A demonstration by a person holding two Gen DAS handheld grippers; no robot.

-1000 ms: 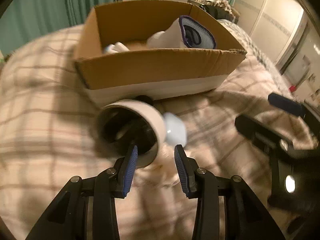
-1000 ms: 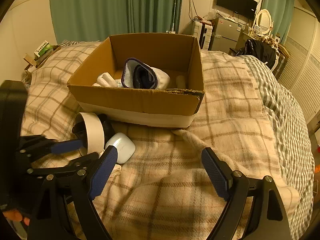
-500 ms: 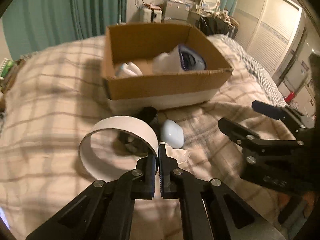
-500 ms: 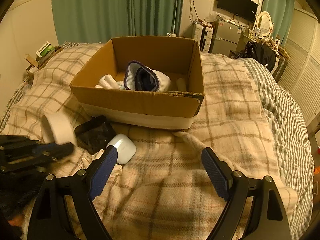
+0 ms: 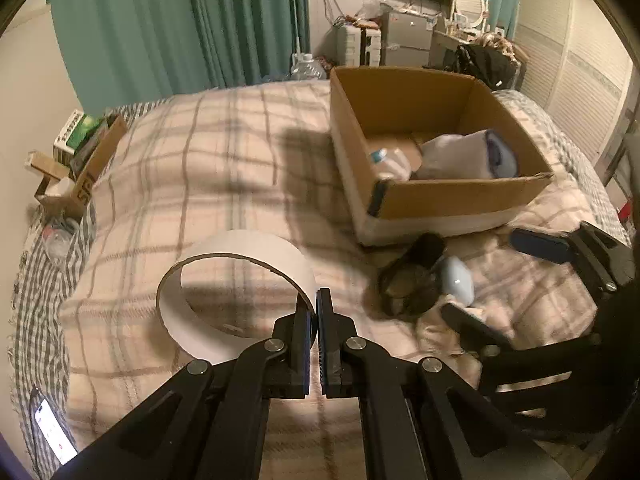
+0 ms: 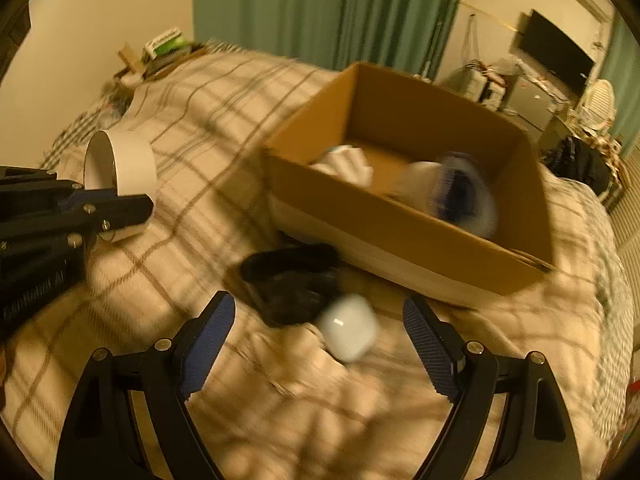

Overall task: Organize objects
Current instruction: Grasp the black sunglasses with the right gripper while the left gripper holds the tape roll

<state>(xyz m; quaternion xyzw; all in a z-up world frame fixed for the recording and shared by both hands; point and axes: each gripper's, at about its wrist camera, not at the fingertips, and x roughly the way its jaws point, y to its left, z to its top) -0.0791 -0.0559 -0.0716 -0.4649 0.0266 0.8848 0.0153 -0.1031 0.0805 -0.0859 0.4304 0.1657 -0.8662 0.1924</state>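
My left gripper (image 5: pixel 314 314) is shut on the wall of a white cardboard ring (image 5: pixel 240 248) and holds it above the plaid blanket; the ring also shows in the right wrist view (image 6: pixel 128 164). My right gripper (image 6: pixel 320 344) is open and empty, low over a small white case (image 6: pixel 349 332) and a black pouch (image 6: pixel 292 284). The case (image 5: pixel 456 280) and pouch (image 5: pixel 408 284) lie in front of an open cardboard box (image 5: pixel 460 196) that holds a rolled white and blue cloth (image 5: pixel 468 156) and a bottle (image 5: pixel 390 160).
A plaid blanket (image 5: pixel 200 168) covers the bed. A phone (image 5: pixel 54 430) lies at the bed's near left edge. A carton of clutter (image 5: pixel 80 152) stands by the left wall. Green curtains and shelves are behind the bed.
My left gripper closed on the ring's wall, lifted it and carried it left, away from the pouch and case. My right gripper swung down and left toward the white case.
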